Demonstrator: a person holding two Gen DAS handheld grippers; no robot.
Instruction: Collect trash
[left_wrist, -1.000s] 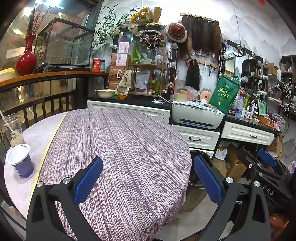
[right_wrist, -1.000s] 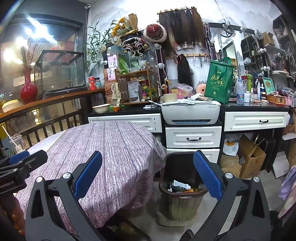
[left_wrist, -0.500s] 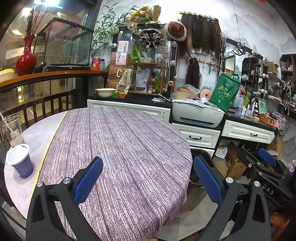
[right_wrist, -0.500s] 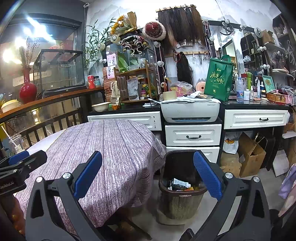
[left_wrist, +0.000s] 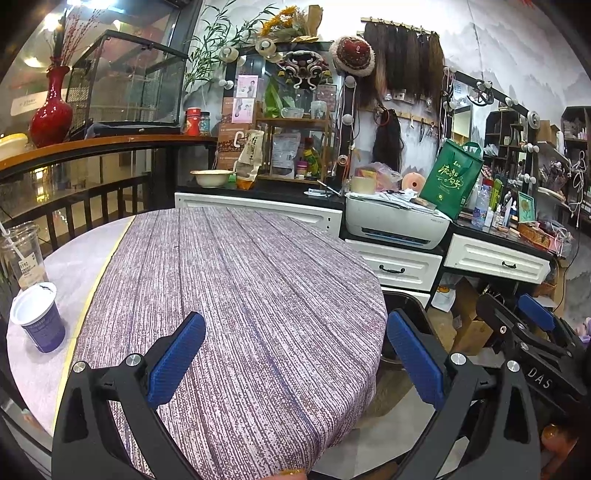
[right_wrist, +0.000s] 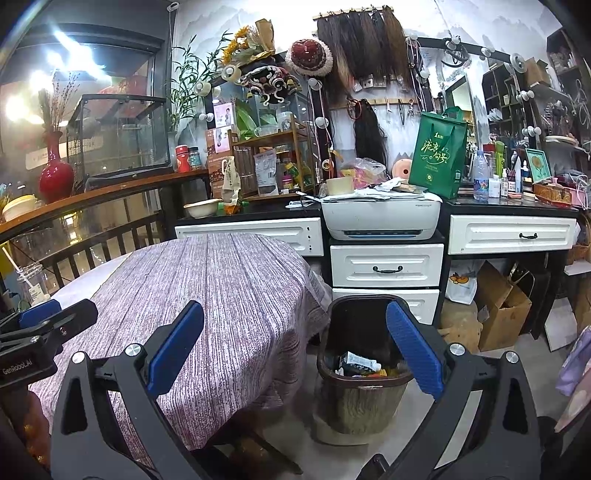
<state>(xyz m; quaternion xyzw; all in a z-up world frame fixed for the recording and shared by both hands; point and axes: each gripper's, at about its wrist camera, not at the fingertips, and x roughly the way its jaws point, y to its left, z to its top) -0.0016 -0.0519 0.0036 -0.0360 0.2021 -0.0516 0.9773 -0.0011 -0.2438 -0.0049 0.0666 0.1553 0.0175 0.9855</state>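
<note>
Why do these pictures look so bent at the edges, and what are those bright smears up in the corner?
Both views come through fisheye lenses, so straight things bow, such as the railing in the left wrist view, and the corners go black. In the right wrist view, lights glare in streaks off the glass at upper left, hazing the red vase; the trash bin stays fairly sharp.

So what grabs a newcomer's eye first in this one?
The purple striped tablecloth fills the centre, both grippers' blue jaws wide open and empty above it. Two cups stand at the table's left edge. A trash bin, partly filled, sits on the floor right of the table.
</note>
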